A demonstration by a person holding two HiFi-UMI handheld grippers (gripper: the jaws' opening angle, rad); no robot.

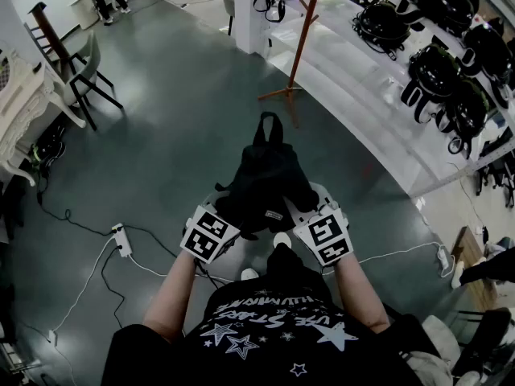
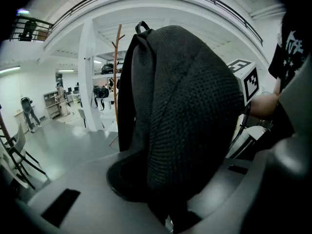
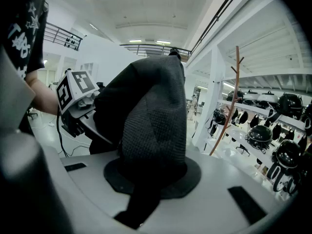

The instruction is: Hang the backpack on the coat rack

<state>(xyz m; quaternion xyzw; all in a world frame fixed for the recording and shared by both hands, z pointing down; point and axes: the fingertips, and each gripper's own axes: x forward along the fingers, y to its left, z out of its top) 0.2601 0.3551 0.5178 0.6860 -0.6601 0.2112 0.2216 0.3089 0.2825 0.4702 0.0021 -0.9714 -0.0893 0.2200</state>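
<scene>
A black backpack (image 1: 265, 175) hangs in front of me above the grey floor, its top loop (image 1: 269, 123) pointing away. My left gripper (image 1: 229, 215) and right gripper (image 1: 302, 211) clamp its lower part from either side; their fingertips are hidden under the fabric. In the left gripper view the backpack (image 2: 185, 111) fills the middle and the left gripper (image 2: 168, 204) is shut on its fabric. The right gripper (image 3: 146, 199) is likewise shut on the backpack (image 3: 151, 121). The orange wooden coat rack (image 1: 298, 47) stands farther ahead, also seen as the coat rack (image 2: 117, 77) and the coat rack (image 3: 229, 106).
White shelves with black helmets (image 1: 451, 79) run along the right. A white pillar (image 1: 249, 6) stands behind the rack. Chairs (image 1: 80, 71) and a white table (image 1: 24, 95) are at the left. A power strip (image 1: 122, 240) and cables lie on the floor near my feet.
</scene>
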